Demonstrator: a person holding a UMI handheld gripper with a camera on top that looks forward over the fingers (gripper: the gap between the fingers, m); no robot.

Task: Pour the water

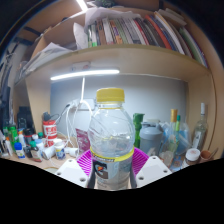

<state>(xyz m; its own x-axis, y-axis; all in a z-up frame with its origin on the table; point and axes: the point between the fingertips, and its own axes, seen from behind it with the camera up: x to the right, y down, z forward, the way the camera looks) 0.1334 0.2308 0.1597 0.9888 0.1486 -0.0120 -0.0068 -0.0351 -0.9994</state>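
Observation:
A clear plastic water bottle (111, 135) with a yellow cap and a yellow band above its label stands upright between my fingers. My gripper (111, 166) is shut on it, the pink pads (85, 160) pressing against both sides of the labelled lower part. The bottle is lifted well above the desk, and its base is hidden below the fingers. It holds water up to near the shoulder. No cup or other vessel for receiving water can be made out.
A cluttered desk lies beyond, with small bottles and jars (40, 140) on the left and more bottles and containers (175, 135) on the right. A shelf of books (140, 30) runs overhead with a strip light (85, 74) beneath it. White cables (70, 120) hang behind the bottle.

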